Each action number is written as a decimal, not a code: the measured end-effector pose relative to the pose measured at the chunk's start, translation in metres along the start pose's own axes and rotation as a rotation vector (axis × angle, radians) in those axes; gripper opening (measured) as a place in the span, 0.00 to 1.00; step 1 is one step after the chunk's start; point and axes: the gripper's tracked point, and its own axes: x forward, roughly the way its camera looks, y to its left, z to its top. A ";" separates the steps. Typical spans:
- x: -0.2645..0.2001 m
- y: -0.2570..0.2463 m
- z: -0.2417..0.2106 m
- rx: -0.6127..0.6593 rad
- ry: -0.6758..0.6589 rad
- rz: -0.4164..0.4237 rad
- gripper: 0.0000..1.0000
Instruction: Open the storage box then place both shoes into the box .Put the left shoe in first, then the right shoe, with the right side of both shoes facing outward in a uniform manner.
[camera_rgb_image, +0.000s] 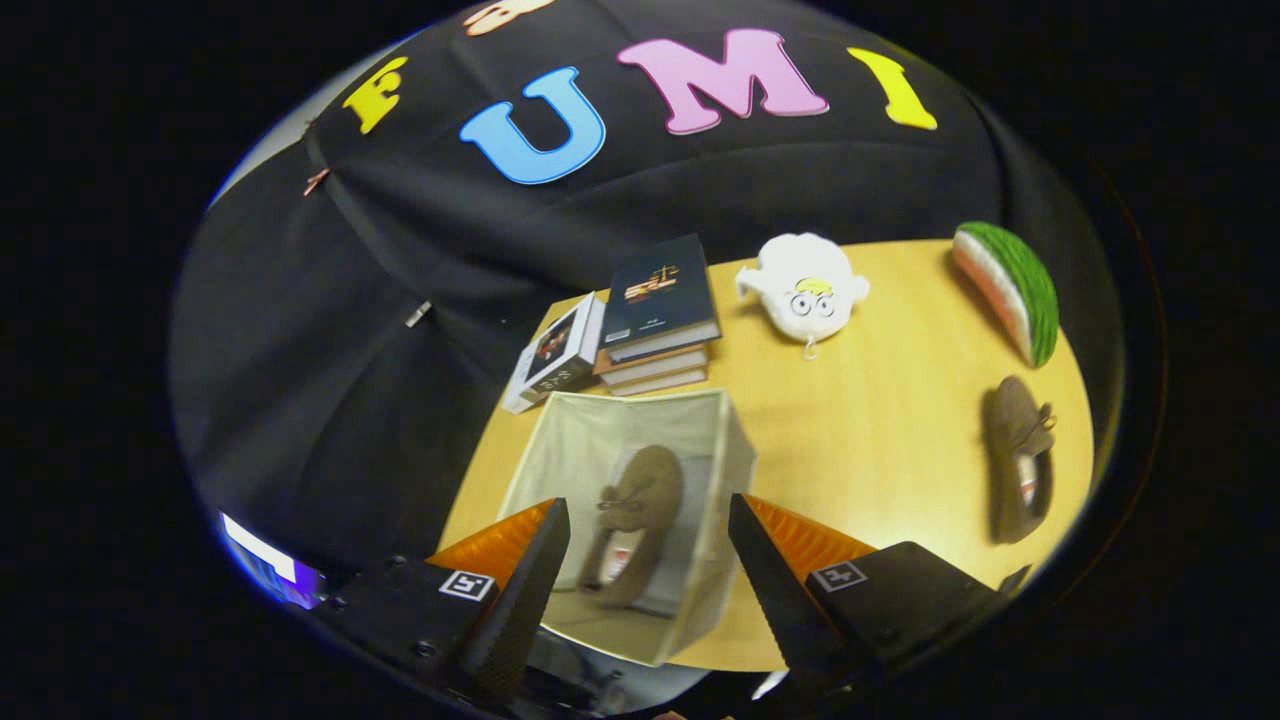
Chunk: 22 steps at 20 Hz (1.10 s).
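Inside the open storage box (640, 420), one brown shoe (632, 525) lies below the gripper (648, 540), whose fingers stand apart, holding nothing. The second shoe (1020, 458) lies well right of the box; book (660, 292) titles are unreadable.

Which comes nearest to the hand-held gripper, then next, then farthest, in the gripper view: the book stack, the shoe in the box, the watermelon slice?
Measured from the open hand-held gripper:
1. Shoe in the box: between the fingers, just ahead.
2. Book stack: beyond the box.
3. Watermelon slice: at the table's far corner, off to the right.
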 end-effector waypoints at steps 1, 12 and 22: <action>-0.010 -0.016 0.003 -0.019 -0.025 -0.018 0.99; -0.080 -0.199 -0.010 -0.065 -0.070 -0.220 0.99; -0.076 -0.327 -0.027 -0.087 -0.012 -0.321 0.99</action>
